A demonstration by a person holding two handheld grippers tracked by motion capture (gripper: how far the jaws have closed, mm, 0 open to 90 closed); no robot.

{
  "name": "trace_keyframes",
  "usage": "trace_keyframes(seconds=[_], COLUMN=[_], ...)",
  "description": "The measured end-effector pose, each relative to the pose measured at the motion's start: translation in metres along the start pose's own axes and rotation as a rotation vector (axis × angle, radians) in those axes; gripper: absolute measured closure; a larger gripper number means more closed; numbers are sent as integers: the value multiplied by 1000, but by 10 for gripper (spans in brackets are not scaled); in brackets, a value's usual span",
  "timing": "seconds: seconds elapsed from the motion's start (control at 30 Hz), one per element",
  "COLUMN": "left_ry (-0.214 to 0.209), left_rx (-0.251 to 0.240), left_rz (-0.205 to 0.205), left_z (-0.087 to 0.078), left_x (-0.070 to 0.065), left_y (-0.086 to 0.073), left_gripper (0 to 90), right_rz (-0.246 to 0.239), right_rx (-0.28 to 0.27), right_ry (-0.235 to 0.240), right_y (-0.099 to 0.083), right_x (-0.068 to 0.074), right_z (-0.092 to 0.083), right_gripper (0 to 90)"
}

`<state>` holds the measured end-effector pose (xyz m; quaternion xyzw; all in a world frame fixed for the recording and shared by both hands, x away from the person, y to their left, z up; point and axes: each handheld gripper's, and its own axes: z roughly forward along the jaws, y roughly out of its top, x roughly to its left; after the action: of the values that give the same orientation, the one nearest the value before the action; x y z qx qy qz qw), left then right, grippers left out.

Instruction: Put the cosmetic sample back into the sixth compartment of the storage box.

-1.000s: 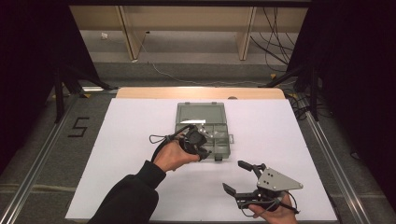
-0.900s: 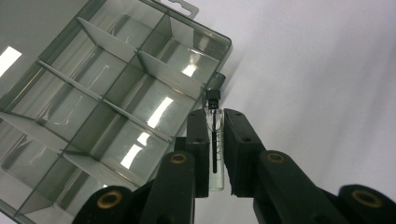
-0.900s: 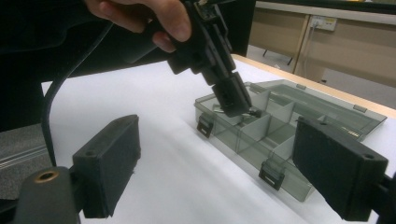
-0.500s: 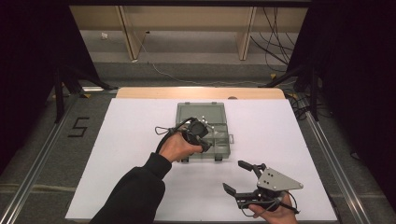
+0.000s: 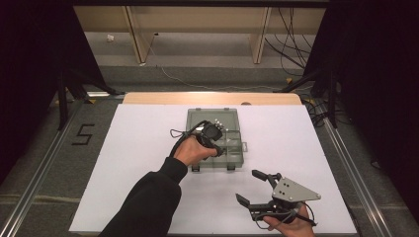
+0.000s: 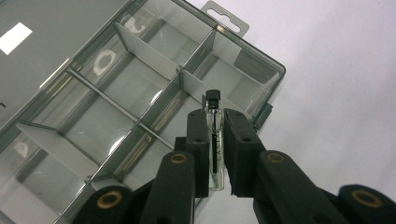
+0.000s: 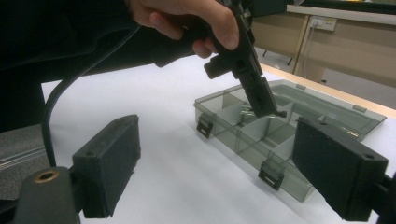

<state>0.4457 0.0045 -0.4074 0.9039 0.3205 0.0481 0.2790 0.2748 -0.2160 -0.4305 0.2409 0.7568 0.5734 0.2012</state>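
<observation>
Advancing: left tongs with vial further over box | right tongs seemingly unmoved

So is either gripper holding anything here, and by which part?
The left gripper pinches a small clear glass vial with a black cap by its body, cap protruding. The right gripper is open, empty.

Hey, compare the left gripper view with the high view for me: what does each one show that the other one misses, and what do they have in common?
The left gripper view alone reveals the small clear glass vial with a black cap, clamped between the left gripper's black jaws above a compartment, plus the individual grey dividers.

The high view alone gives the right gripper, jaws apart, held low near the table's front edge, the person's dark sleeve, and the floor marking 5.

Both share the smoky transparent plastic compartment box lying open on the white table.
</observation>
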Motion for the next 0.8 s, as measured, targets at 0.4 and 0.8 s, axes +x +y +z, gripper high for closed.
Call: trace_keyframes(seconds=[0.4,0.8], left_ry=[4,7], left_rx=[14,25], left_rz=[-28,-35], left_z=[9,13], left_x=[3,8], left_y=[5,6], left_gripper=[805,805], right_rz=[0,3], right_rx=[-1,-3], right_ry=[-1,0], right_y=[0,0], right_x=[0,0], right_z=[0,0], right_gripper=[165,165])
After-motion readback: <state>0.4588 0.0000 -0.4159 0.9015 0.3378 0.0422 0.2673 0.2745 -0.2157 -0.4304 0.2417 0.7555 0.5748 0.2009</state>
